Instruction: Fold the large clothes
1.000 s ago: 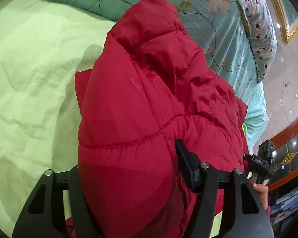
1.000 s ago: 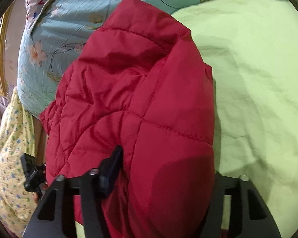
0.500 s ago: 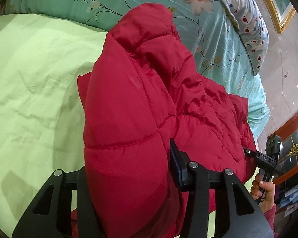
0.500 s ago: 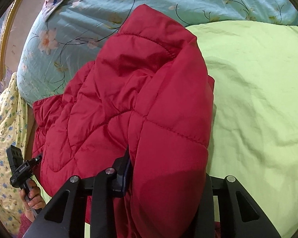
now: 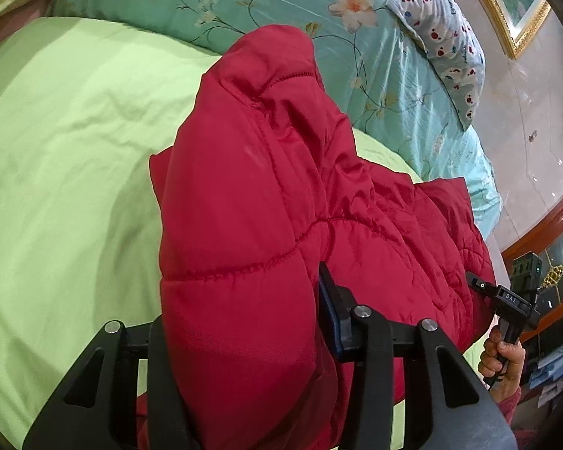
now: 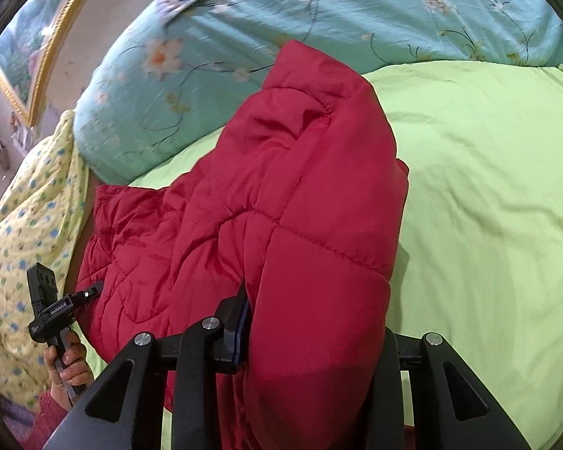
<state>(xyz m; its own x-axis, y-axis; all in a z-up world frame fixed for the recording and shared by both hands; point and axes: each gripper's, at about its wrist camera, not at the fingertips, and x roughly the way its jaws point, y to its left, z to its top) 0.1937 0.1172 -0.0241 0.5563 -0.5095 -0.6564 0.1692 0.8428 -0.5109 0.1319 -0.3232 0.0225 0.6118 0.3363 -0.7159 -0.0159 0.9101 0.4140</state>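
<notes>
A red quilted jacket point(image 5: 266, 202) hangs bunched between both grippers above a light green bed sheet point(image 5: 63, 157). My left gripper point(image 5: 244, 322) is shut on one thick padded edge of the jacket, which hides its left finger. My right gripper point(image 6: 315, 322) is shut on the opposite edge of the same jacket point(image 6: 304, 187), which hides its right finger. The jacket's far end droops onto the sheet near the quilt. The right gripper point(image 5: 506, 300) also shows in the left wrist view, and the left gripper point(image 6: 56, 307) shows in the right wrist view.
A teal floral quilt point(image 5: 274, 3) lies piled along the far side of the bed. A spotted pillow point(image 5: 446, 37) sits on it. A yellow patterned cloth point(image 6: 22, 225) lies at the left of the right wrist view. A gold picture frame point(image 5: 514, 11) hangs on the wall.
Both grippers have pulled back and lifted with the jacket held. More of the quilt, the sheet and the jacket's lower edge now show, and the other hand is in fuller view.
</notes>
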